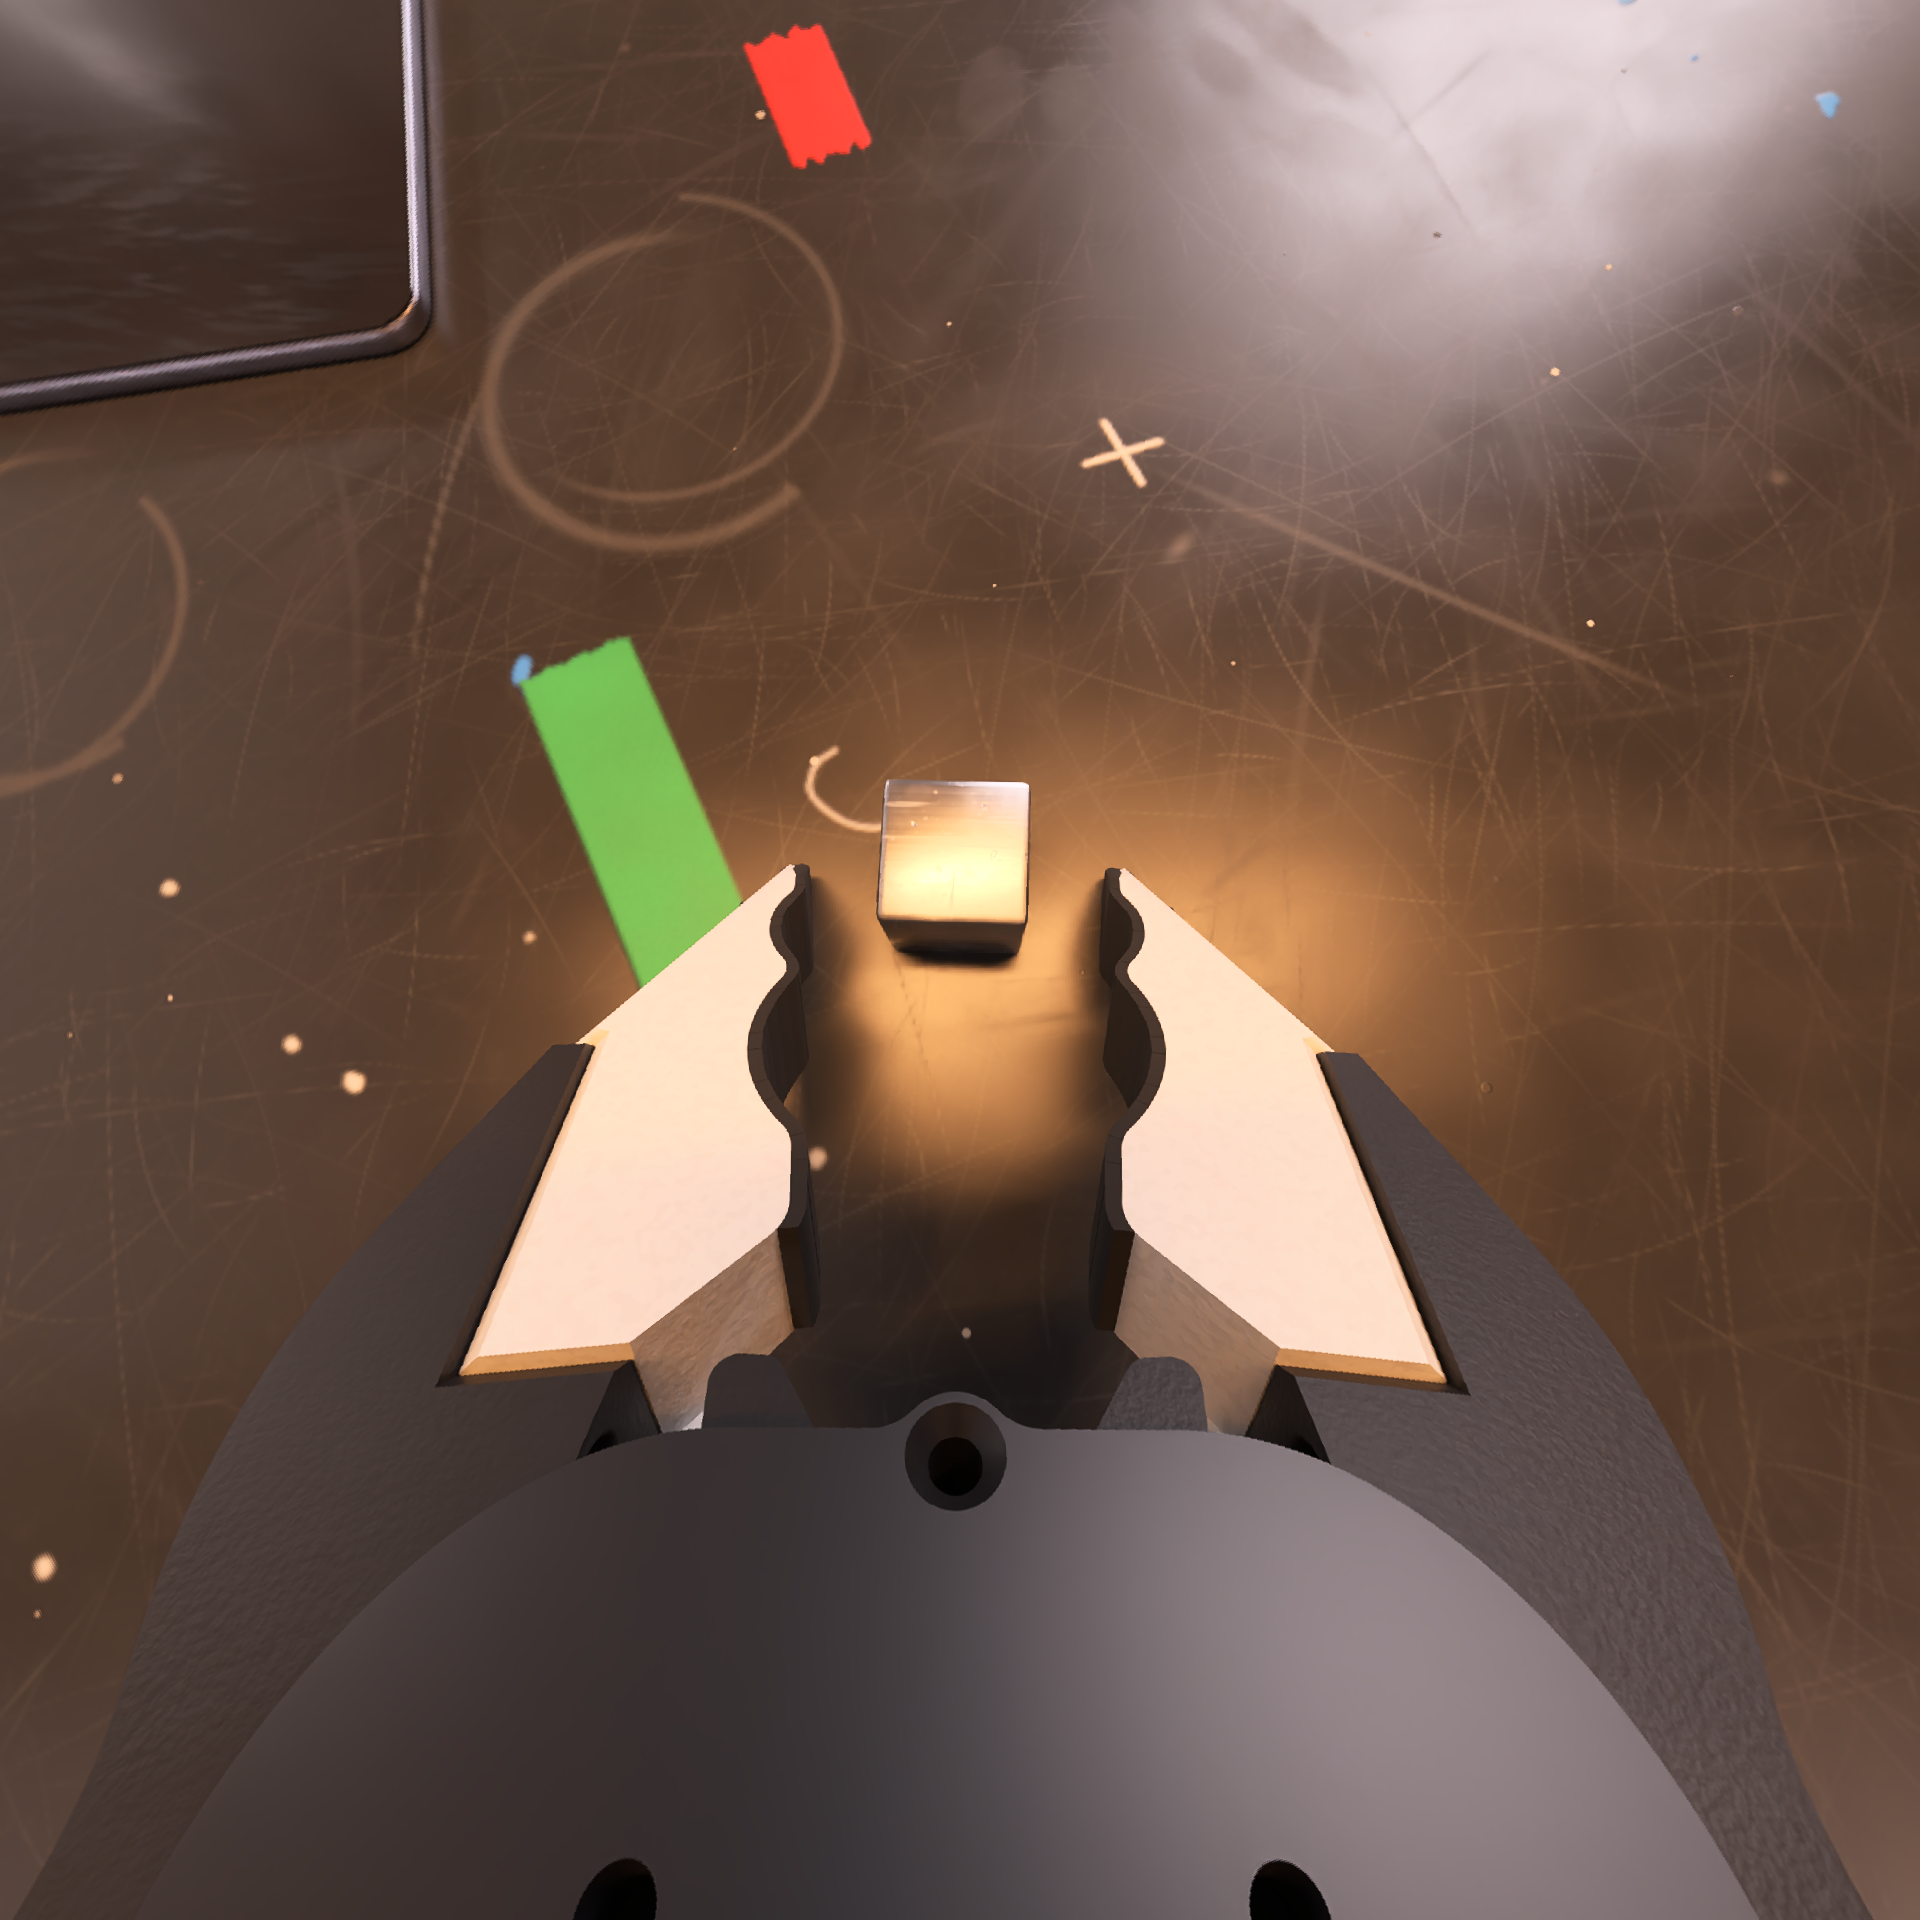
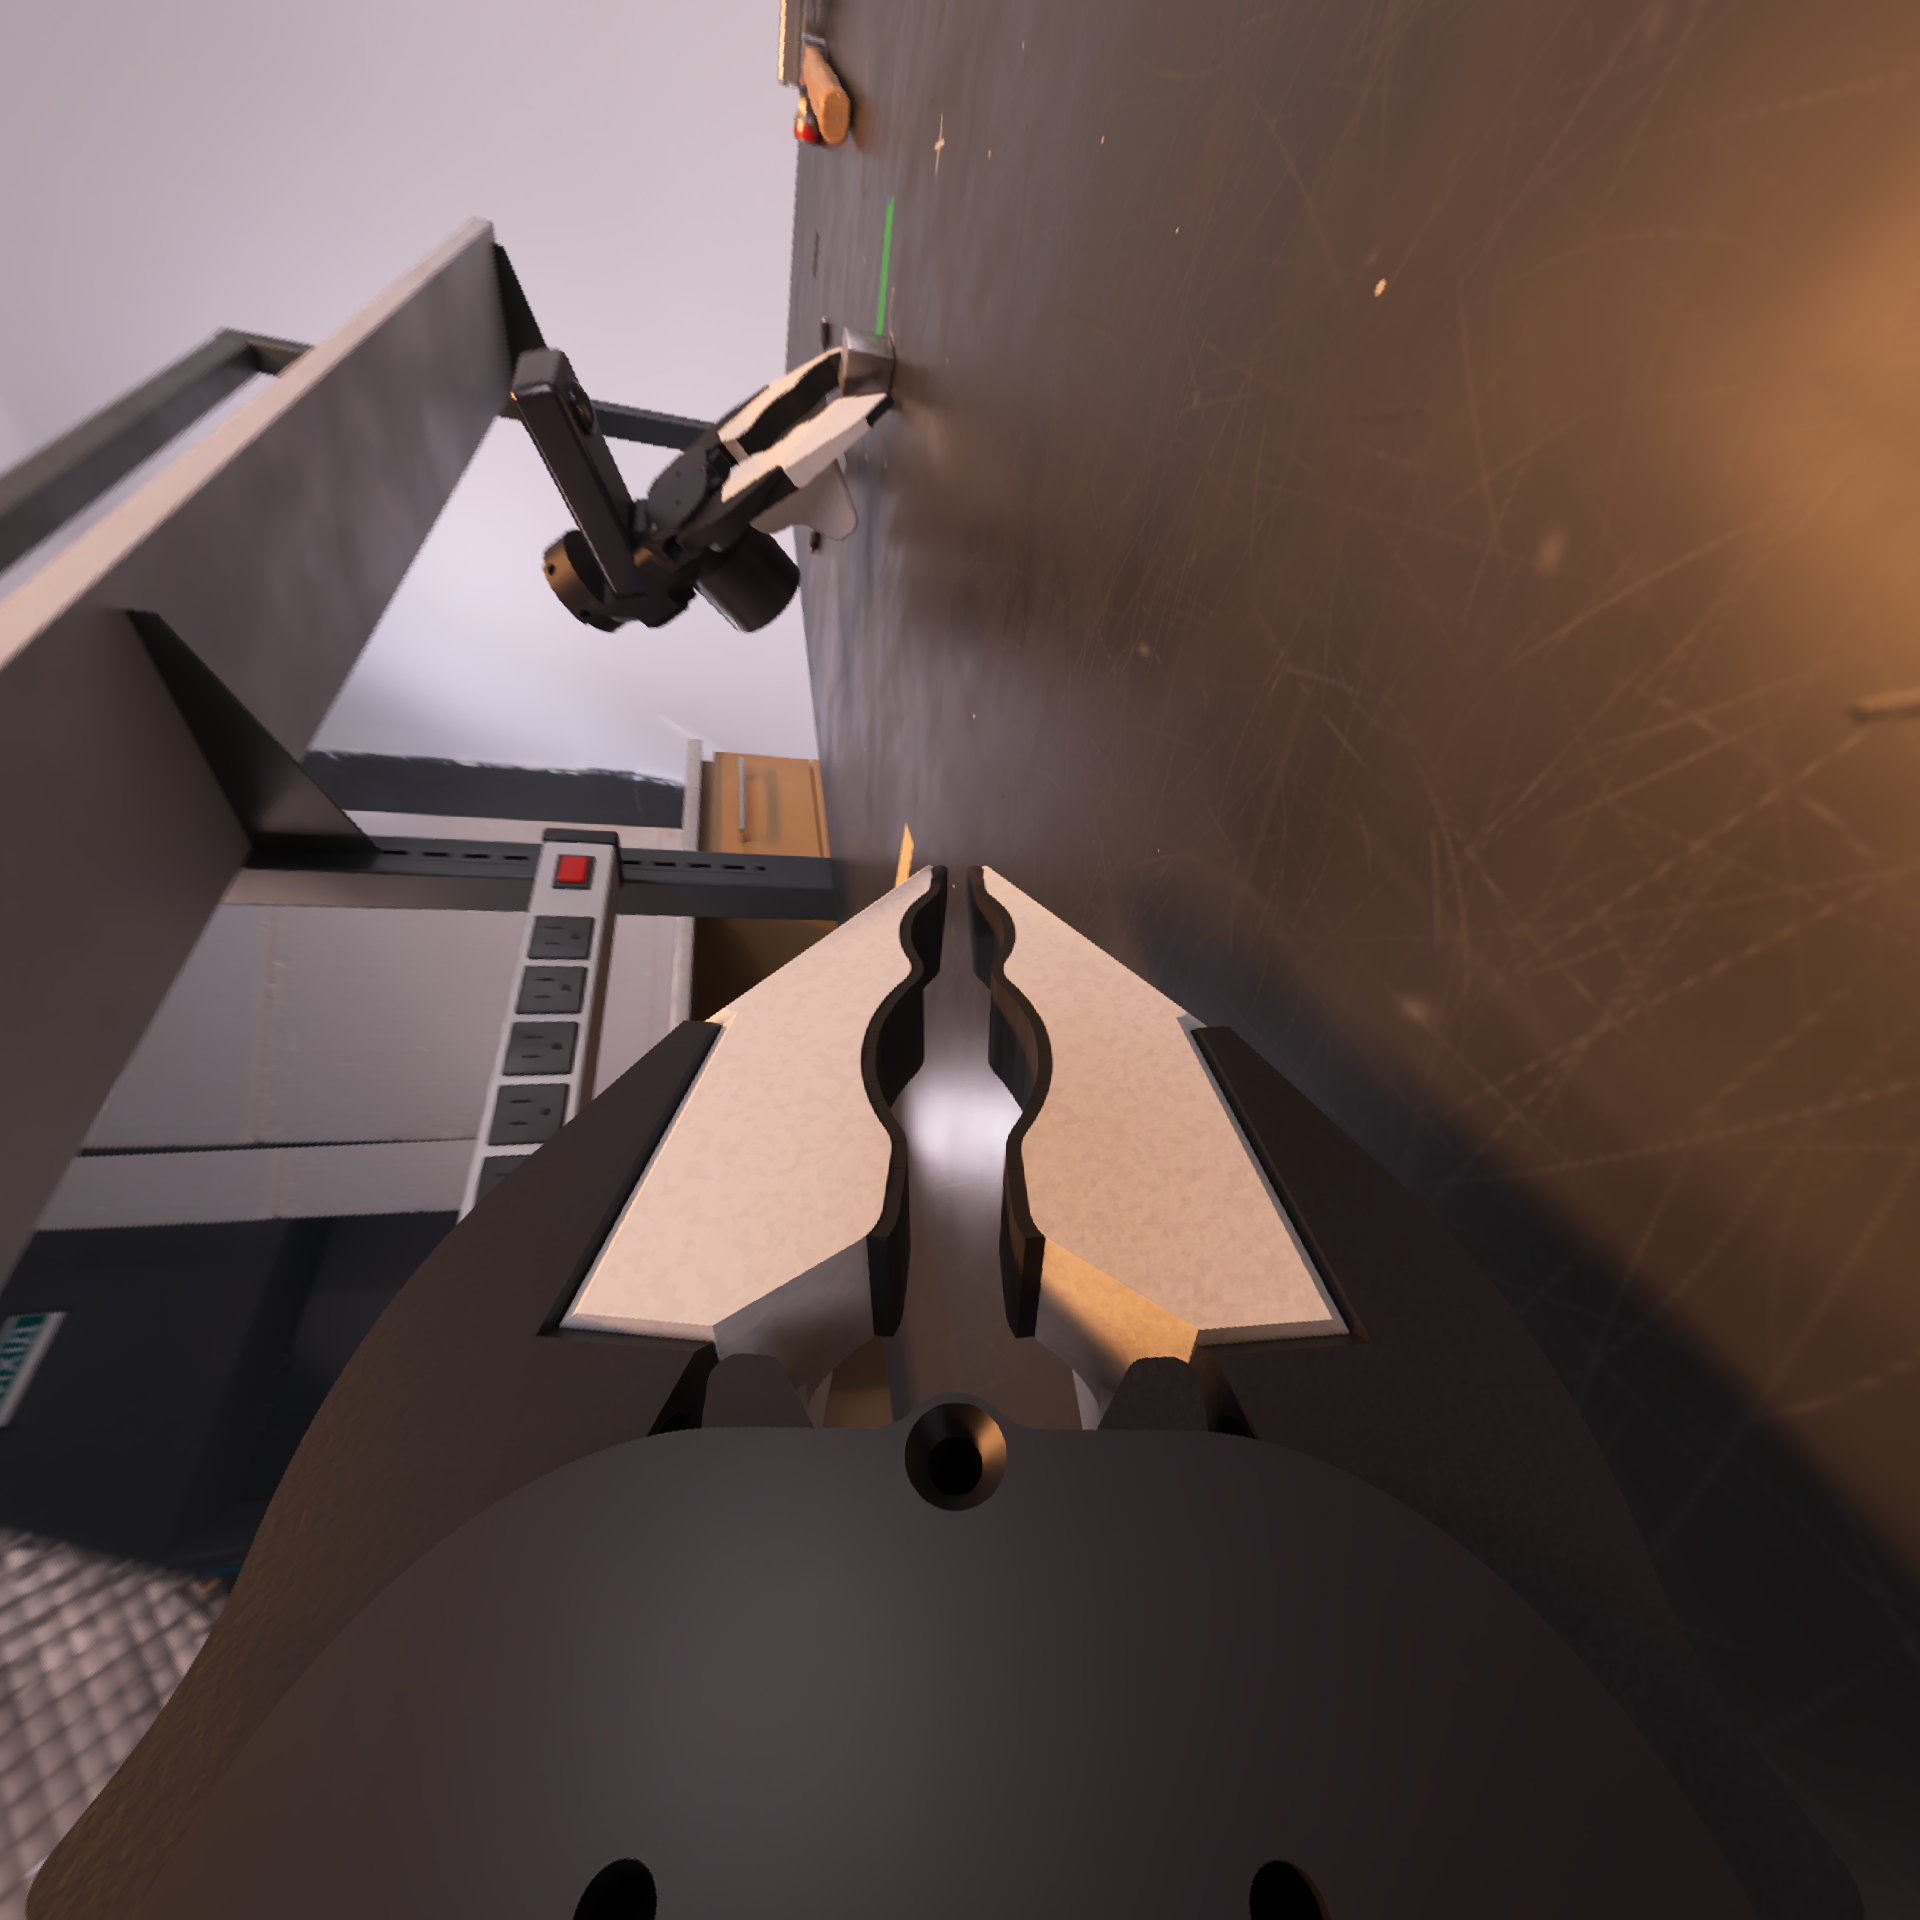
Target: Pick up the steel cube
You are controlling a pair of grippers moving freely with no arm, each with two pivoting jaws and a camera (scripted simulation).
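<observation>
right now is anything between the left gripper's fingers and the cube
No. In the left wrist view the left gripper is open around the cube, with only bare table in the gaps.

Cube: small shiny steel cube [image 1: 954,864] on scratched dark metal tabletop [image 1: 1455,831], just ahead of and between the left gripper [image 1: 954,883] fingertips, untouched
Tape: green tape strip [image 1: 623,805] left of cube, partly under left finger; red tape strip [image 1: 808,96] far behind
Tray: rimmed metal tray [image 1: 416,208] far left
Right gripper [image 2: 956,878]: well apart from cube [image 2: 868,353]

No readable text, green sign [image 2: 31,1363] cut off, illegible
</observation>
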